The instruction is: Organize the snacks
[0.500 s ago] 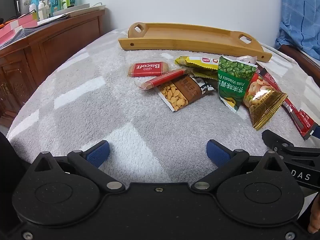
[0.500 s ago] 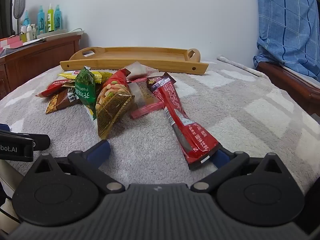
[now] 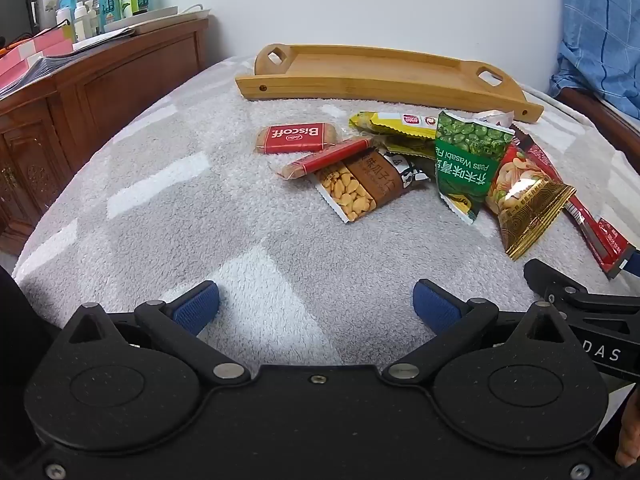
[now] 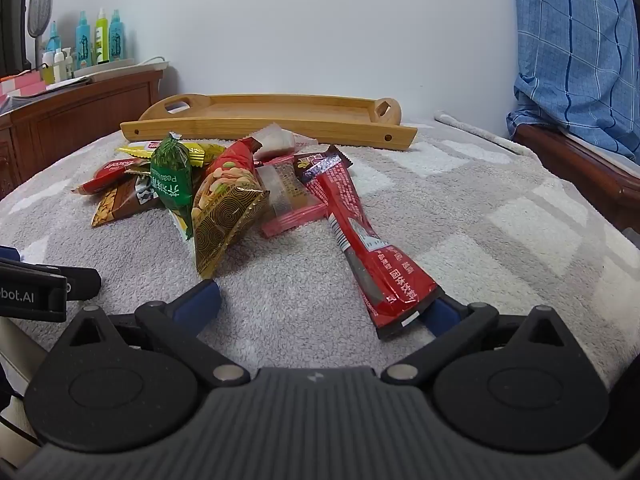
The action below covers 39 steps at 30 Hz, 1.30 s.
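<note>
Snacks lie in a loose heap on the grey-and-white checked fleece blanket (image 3: 168,208) covering the bed, between the two tools and the far edge. Nearest, the left tool (image 3: 316,306) hangs released over bare blanket, blue pads wide apart, nothing between them. The right tool (image 4: 320,306) is likewise released — the near end of the long red stick sachet (image 4: 360,252) lies over its right pad, ungripped. Beyond that come the gold-and-red nut pouch (image 4: 226,208), the green wasabi-pea packet (image 3: 468,160) and the brown-and-orange peanut packet (image 3: 360,190), overlapping one another. A slim red sausage stick (image 3: 328,156) rests across the peanut packet; the red Biscoff biscuit (image 3: 296,138) lies just beyond it, yellow wrappers (image 3: 396,124) to its right. Farthest, near the wall-side edge, sits the long bamboo tray with cut-out handles (image 3: 360,84) — no snack in it.
</note>
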Tool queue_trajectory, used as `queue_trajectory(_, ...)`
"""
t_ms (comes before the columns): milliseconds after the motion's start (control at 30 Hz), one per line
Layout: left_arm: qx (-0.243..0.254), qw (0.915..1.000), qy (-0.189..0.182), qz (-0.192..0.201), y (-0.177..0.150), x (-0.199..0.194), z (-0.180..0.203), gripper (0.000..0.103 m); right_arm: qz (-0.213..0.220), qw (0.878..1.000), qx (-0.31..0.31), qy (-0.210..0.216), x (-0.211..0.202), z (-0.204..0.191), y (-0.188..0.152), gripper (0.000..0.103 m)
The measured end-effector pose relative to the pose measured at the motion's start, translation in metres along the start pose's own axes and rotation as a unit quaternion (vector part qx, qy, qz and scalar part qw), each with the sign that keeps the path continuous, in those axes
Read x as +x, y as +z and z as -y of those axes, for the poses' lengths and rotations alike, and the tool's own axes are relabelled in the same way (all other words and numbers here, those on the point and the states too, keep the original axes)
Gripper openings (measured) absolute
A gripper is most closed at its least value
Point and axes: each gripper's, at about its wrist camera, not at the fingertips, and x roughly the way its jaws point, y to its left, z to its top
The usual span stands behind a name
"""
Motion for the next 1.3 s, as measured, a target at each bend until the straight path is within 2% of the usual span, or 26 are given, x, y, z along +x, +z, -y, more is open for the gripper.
queue_trajectory(1300, 0.002, 1.0, -0.001, -0.004, 0.0031, 0.0016, 0.0022, 0.103, 0.002, 1.0, -0.001, -0.001, -0.0004, -0.0008, -0.0008, 0.103)
